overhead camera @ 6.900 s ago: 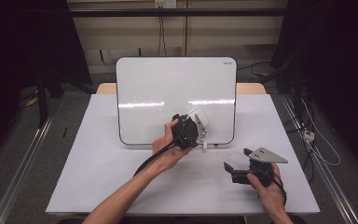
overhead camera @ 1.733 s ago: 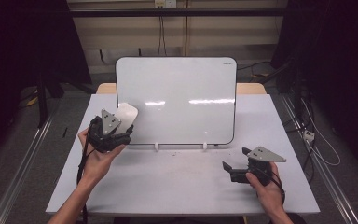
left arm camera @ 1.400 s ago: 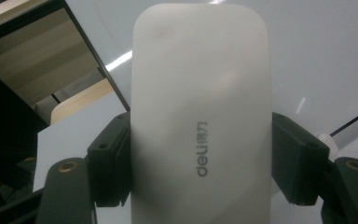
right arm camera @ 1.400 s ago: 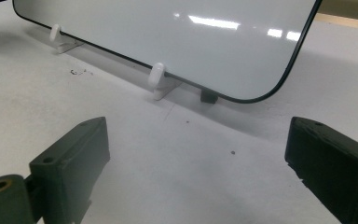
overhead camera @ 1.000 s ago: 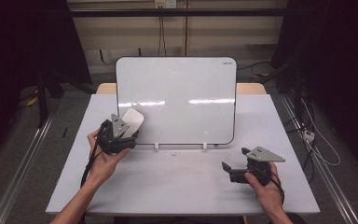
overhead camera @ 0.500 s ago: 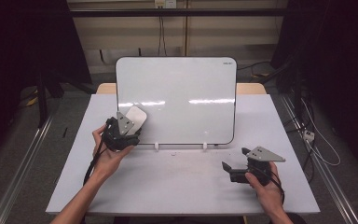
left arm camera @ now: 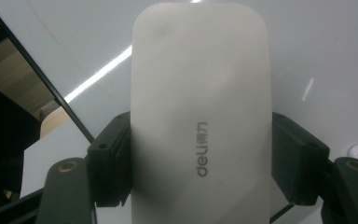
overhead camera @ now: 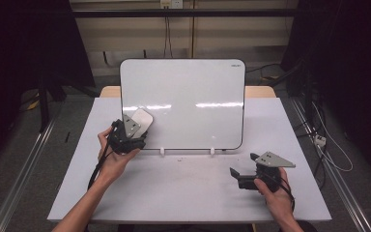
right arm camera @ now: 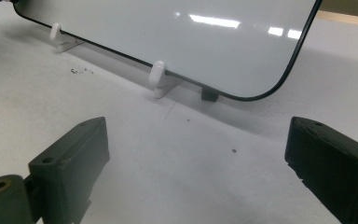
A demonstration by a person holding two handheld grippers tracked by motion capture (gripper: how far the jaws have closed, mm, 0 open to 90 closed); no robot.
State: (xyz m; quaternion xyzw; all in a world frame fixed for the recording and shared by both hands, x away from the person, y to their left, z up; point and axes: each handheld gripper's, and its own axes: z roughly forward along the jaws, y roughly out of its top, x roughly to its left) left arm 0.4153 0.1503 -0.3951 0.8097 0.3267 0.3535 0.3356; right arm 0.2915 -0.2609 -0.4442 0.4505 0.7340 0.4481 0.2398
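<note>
Light comes from above: two bright glare strips lie on the whiteboard. Table is well lit, bkgd around it very dark. In left gripper view the white eraser looks soft, slightly blurred. Shadows are weak.

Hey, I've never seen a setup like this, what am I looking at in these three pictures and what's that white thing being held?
A person sits at a white table and holds a hand-operated gripper in each hand; there is no robot arm. The wide picture comes from a camera above the table. The other two come from small cameras riding on each gripper, looking out between its two black jaws.

A whiteboard stands upright on the table on small white feet.

The left gripper is shut on a white eraser, printed "deli", held against the board's lower left area, as if to wipe it. The right gripper rests low at the table's right side, with its jaws open and nothing between them.
</note>
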